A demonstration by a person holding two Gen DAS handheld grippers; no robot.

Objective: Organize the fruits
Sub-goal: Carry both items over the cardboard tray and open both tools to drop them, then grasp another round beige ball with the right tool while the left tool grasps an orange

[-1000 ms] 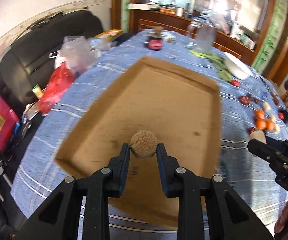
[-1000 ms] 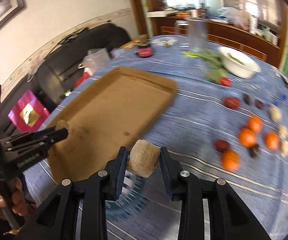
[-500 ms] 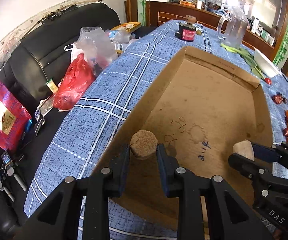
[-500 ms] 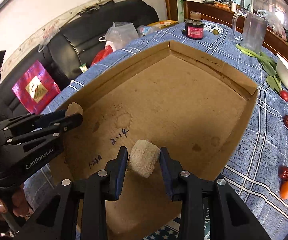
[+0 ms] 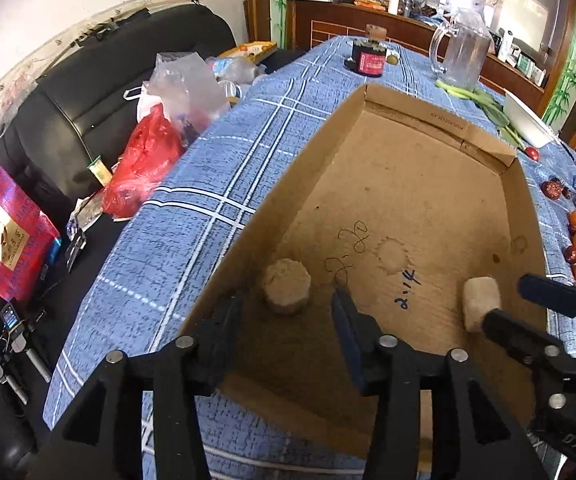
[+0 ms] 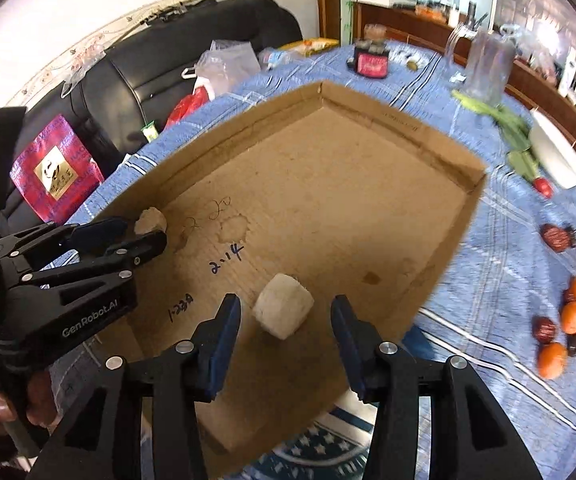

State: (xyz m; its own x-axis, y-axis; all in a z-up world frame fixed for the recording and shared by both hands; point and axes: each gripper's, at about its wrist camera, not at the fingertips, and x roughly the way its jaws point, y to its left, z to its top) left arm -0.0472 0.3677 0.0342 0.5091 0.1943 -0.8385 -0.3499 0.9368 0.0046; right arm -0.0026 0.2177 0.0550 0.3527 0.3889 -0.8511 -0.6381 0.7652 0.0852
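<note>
- Opening the left gripper (image 5: 288, 304) around the round pale chunk (image 5: 287, 287), now lying free in the cardboard tray (image 5: 408, 168), lower centre of frame.
- Opening the right gripper (image 6: 285, 318) likewise; blocky pale chunk (image 6: 283, 311) resting between its jaws, untouched.
- Differing from a second ago: both chunks were clamped (above the tray).

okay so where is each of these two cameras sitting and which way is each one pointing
Left wrist: rides the left gripper, looking steeply down into the cardboard tray; opening jaws flank a beige chunk.
Right wrist: rides the right gripper, facing down likewise; opening jaws flank a pale chunk; a hand shows.
Shared: tray, both chunks, each other's gripper, the oranges.
</note>
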